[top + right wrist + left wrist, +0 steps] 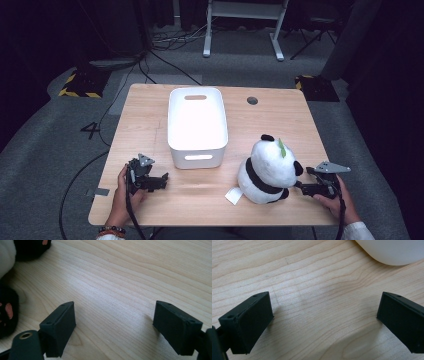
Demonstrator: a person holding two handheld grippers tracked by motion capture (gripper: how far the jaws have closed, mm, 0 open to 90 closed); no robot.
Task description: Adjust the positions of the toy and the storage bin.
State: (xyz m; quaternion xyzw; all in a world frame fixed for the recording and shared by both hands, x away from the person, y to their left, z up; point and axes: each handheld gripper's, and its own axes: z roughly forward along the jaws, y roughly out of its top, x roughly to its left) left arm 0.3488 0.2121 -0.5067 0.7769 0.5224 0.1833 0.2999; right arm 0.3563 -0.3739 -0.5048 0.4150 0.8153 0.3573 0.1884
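Left gripper (162, 180) & right gripper (301, 186) rest low on table (150, 100), jaws of both spread wide w/ nothing between. Panda toy (267, 170) sits just beside right gripper; white bin (197, 125) mid-table

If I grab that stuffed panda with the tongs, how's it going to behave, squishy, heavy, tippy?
The panda looks plush and rounded, so it will probably squash under the tongs rather than resist. It likely weighs little for its bulk. Sitting upright on the table with a big head, it may topple if pushed high; its paper tag would just flop.
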